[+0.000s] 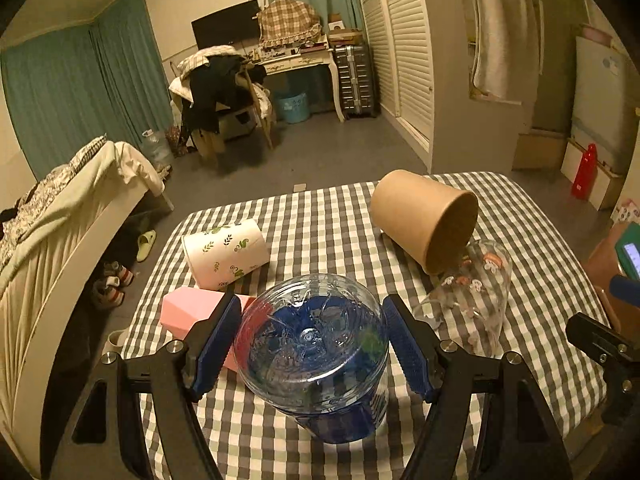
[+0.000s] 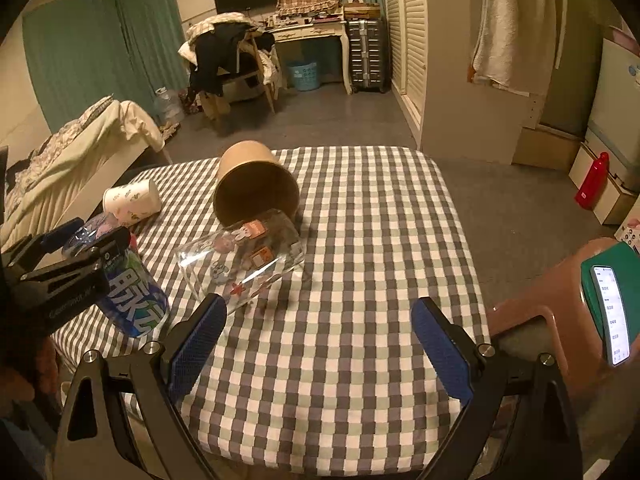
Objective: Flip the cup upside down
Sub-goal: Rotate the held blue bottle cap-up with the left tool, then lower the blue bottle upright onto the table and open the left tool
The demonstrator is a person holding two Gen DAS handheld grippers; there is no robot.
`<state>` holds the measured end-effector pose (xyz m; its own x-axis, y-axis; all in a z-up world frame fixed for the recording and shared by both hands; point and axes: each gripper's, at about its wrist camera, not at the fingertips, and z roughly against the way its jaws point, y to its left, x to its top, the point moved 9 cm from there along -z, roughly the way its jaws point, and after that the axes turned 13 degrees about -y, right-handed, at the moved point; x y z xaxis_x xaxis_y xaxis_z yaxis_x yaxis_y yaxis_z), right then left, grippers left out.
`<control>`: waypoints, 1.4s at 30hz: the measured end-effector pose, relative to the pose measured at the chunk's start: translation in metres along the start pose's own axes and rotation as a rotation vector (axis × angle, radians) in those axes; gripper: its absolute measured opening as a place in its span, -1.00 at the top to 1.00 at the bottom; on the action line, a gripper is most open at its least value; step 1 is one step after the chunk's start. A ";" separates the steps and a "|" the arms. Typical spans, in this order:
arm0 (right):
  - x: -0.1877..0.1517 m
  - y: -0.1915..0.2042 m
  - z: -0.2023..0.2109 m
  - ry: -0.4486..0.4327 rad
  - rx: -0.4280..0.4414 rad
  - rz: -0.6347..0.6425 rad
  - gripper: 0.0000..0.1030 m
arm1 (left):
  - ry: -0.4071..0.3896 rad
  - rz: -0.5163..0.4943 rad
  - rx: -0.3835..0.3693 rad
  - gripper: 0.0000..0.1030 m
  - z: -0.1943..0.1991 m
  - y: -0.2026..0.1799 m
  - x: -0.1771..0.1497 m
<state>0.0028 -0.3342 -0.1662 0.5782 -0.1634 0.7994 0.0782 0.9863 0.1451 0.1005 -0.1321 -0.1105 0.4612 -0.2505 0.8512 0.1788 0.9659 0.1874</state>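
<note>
A clear plastic cup with a blue label (image 1: 316, 356) stands upside down on the checked tablecloth (image 1: 320, 216), base up. My left gripper (image 1: 310, 344) is open, one finger on each side of it, with small gaps. The cup also shows in the right wrist view (image 2: 128, 292), with the left gripper (image 2: 86, 242) around its top. My right gripper (image 2: 316, 344) is open and empty above bare cloth near the table's front edge.
A brown paper cup (image 1: 428, 220), a white leaf-print cup (image 1: 226, 254), a clear glass cup with stickers (image 1: 476, 292) and a pink cup (image 1: 192, 312) lie on their sides. A phone (image 2: 610, 316) rests on a stool (image 2: 540, 320) at the right. A bed (image 1: 60, 216) is to the left.
</note>
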 end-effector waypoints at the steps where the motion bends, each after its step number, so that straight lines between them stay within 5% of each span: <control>1: -0.001 0.002 0.000 0.000 0.001 0.009 -0.83 | -0.001 0.000 0.001 -0.45 0.001 0.000 0.000; 32: 0.003 0.007 0.020 -0.018 -0.017 0.021 -0.83 | -0.053 0.067 -0.031 -0.48 0.018 0.009 0.023; 42: 0.014 0.013 0.033 -0.063 -0.004 0.026 -0.83 | -0.150 0.138 0.002 -0.48 0.054 0.047 0.049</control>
<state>-0.0149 -0.3240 -0.1339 0.5279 -0.1385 0.8379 0.0671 0.9903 0.1214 0.0851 -0.0956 -0.0334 0.3470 -0.1029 0.9322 0.1207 0.9906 0.0644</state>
